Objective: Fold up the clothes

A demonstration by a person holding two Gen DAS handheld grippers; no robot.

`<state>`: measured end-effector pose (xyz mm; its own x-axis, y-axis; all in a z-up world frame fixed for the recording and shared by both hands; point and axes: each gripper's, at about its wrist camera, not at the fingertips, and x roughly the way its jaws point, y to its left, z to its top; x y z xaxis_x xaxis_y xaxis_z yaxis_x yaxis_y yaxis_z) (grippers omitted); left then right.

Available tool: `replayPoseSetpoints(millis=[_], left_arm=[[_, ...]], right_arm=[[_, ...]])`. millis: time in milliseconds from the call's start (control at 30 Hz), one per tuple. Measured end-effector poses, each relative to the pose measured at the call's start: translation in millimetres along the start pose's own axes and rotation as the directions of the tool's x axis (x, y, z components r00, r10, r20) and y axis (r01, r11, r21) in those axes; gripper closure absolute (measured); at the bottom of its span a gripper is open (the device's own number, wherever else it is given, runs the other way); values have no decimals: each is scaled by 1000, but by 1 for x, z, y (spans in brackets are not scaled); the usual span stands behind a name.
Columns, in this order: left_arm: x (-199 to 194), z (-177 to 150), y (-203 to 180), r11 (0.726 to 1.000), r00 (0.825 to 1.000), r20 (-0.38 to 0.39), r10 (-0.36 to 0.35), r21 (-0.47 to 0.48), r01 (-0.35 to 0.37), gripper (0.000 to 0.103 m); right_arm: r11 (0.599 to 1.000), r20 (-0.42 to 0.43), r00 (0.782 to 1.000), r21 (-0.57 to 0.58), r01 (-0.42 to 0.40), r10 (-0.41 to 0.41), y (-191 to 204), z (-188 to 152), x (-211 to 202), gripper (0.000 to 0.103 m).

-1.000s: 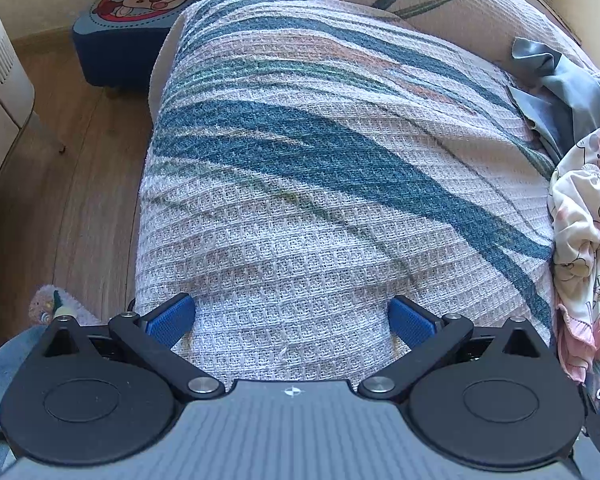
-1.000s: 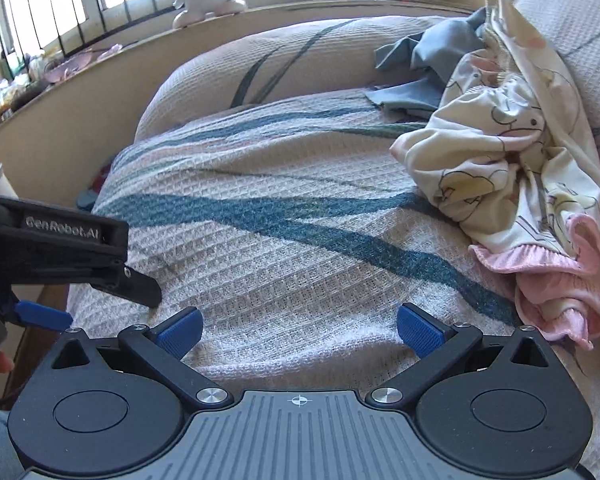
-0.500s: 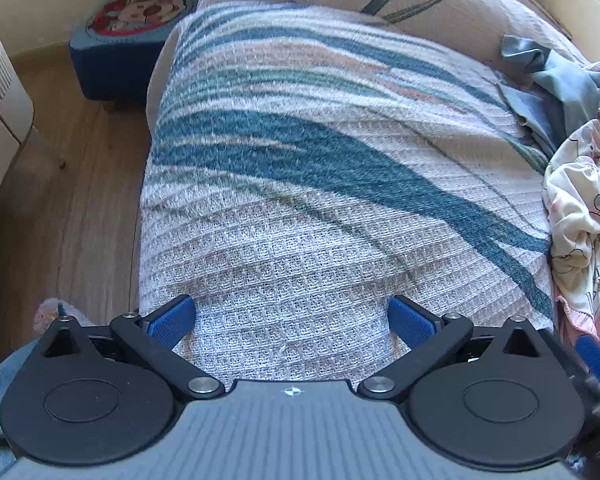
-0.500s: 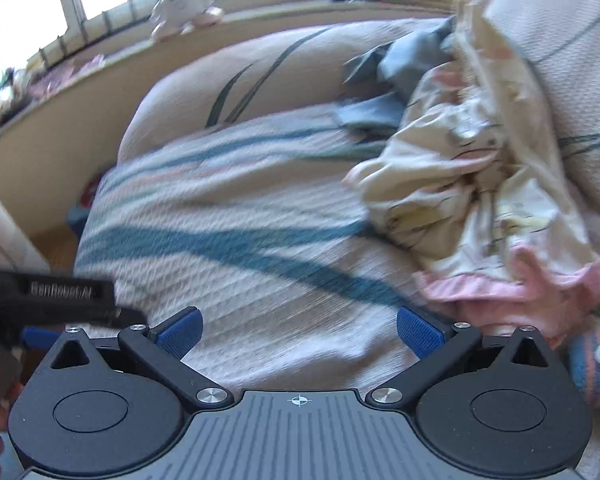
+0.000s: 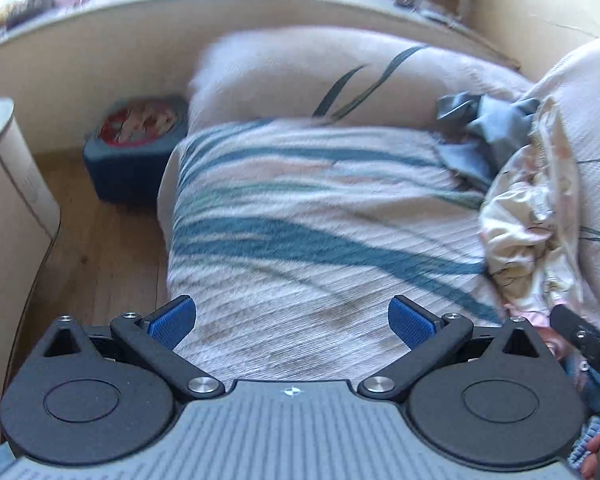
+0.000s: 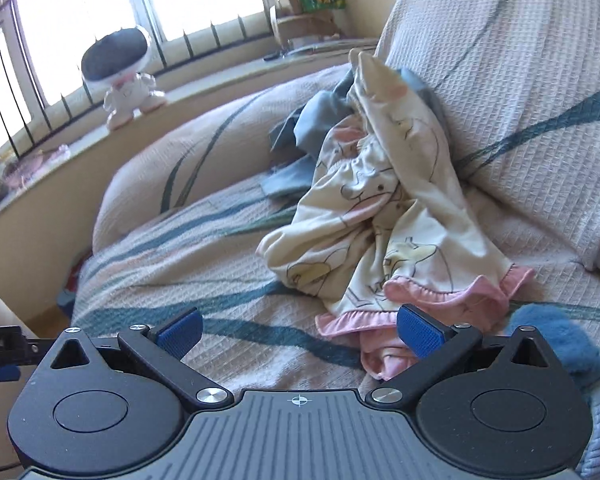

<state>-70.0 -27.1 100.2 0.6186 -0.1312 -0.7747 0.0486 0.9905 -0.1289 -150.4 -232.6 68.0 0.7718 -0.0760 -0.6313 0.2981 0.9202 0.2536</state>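
My left tool (image 5: 292, 318) hangs over the sofa seat (image 5: 300, 240) with its blue pads spread wide and nothing between them. The seat is covered in a waffle-weave throw striped with teal leaf shapes. My right tool (image 6: 299, 330) is spread just as wide and empty, its right pad (image 6: 419, 336) just in front of the pink frilled hem of the cream printed garment (image 6: 380, 216). That garment lies crumpled in a heap at the right side of the seat, leaning up against the back cushion (image 6: 520, 100). A grey-blue garment (image 6: 300, 136) is bunched behind and partly under it, toward the armrest (image 6: 188, 152). Something fluffy and blue (image 6: 556, 340) sits at the right edge, just beside the pink hem; I cannot tell what it is. In the left wrist view the clothes (image 5: 532, 216) sit at the far right, well apart from my pads. A white toy robot (image 6: 120, 76) stands on the window ledge, and a blue footstool (image 5: 136, 152) sits on the wooden floor beside the sofa.
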Motion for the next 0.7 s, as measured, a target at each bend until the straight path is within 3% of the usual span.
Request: replayPoseSetpoints(millis=[233, 500, 700], left_arm=[[-10, -2, -25, 999, 1000, 12, -9, 42, 9, 0], [-18, -3, -47, 996, 1000, 22, -22, 90, 20, 0], [-3, 1, -55, 994, 1000, -28, -9, 109, 12, 0]], right_arm=[[998, 44, 998, -40, -43, 44, -7, -1, -17, 0], [984, 76, 983, 43, -170, 167, -28, -4, -28, 0], [995, 87, 991, 8, -102, 101, -33, 1, -25, 0]])
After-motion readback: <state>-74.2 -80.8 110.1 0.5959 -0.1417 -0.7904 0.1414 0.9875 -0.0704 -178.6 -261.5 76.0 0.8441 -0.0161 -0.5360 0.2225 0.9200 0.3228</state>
